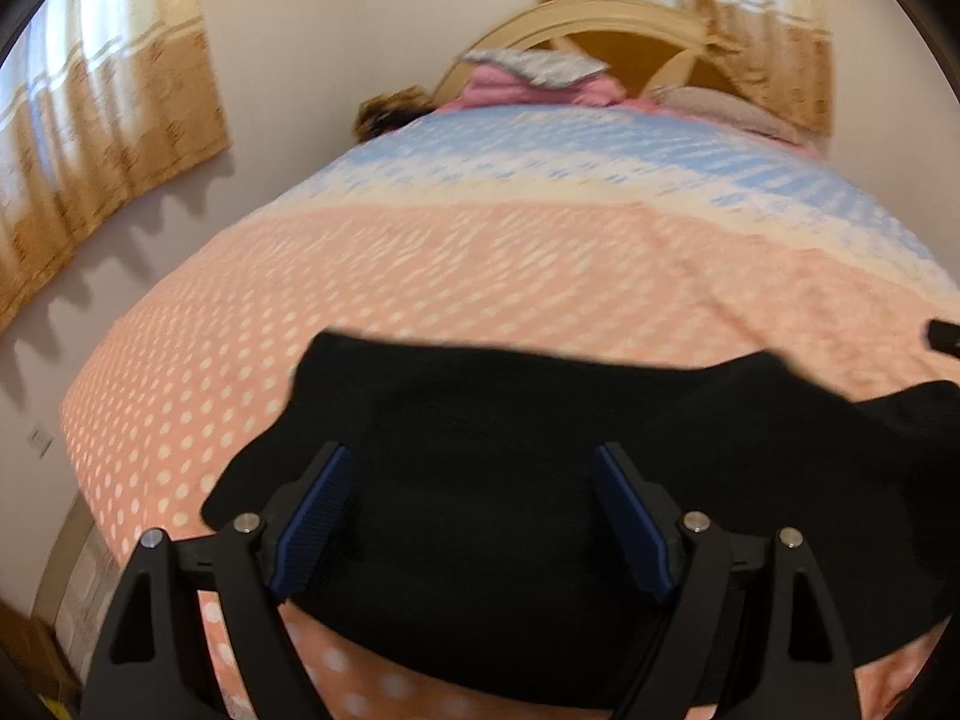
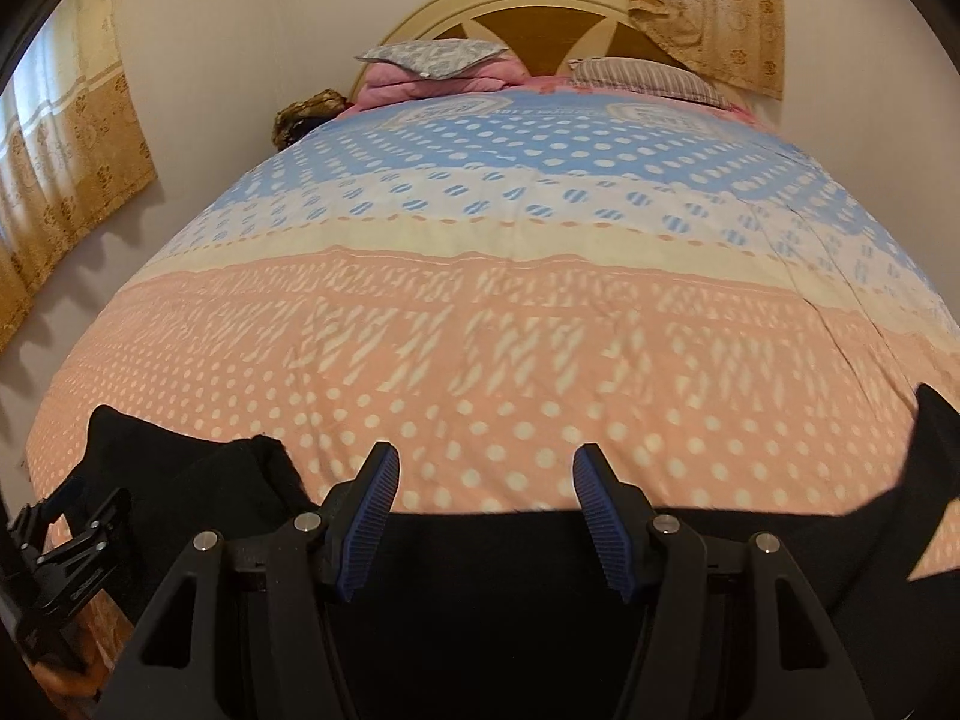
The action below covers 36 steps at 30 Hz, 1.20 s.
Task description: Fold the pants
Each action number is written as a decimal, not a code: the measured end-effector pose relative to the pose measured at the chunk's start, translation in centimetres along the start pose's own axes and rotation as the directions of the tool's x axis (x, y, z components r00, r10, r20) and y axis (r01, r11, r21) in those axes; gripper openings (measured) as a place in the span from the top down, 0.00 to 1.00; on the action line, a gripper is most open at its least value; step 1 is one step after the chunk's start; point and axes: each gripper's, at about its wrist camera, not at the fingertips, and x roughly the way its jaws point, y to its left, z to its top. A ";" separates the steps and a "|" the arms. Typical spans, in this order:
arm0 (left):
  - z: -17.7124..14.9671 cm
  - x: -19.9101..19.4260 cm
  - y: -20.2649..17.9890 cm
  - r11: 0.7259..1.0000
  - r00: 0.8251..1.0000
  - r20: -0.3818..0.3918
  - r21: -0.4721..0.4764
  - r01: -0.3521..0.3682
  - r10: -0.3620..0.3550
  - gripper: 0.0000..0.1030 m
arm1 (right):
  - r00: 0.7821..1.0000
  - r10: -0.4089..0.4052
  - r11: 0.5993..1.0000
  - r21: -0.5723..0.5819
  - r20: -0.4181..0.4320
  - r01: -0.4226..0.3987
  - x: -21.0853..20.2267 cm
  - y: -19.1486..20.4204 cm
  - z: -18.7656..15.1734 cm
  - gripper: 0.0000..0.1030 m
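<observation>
Black pants [image 1: 540,480] on dotted bedspread [image 2: 480,312]; pillows [image 2: 432,57] beyond.

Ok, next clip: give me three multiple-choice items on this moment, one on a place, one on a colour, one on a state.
1. Where do the pants lie?
A. at the near end of the bed
B. on the pillows
C. on the floor

2. What colour are the pants?
A. pink
B. black
C. blue

3. How does the left tool stand?
A. shut on the pants
B. shut on a pillow
C. open above the pants

Answers: 1 A, the dark cloth spreads over the near, peach dotted part of the bedspread. 2 B, the cloth is black in both views. 3 C, its blue pads stand wide apart and no cloth is pinched between them.
</observation>
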 end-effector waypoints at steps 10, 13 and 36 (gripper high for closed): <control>0.8 -2.7 -5.8 0.993 0.993 -0.003 0.043 0.114 -0.114 0.14 | 0.995 -0.083 0.996 0.018 0.052 0.082 -3.0 -1.1 -2.0 0.40; 0.7 -3.0 -6.9 0.991 0.992 -0.022 0.048 0.121 -0.120 0.14 | 0.995 -0.080 0.997 0.025 0.054 0.079 -3.6 -1.5 -2.6 0.40; 0.1 -5.3 -8.3 0.995 0.999 0.004 0.090 0.045 -0.045 0.14 | 0.992 -0.102 0.993 0.063 0.074 0.097 -7.0 -2.2 -5.9 0.40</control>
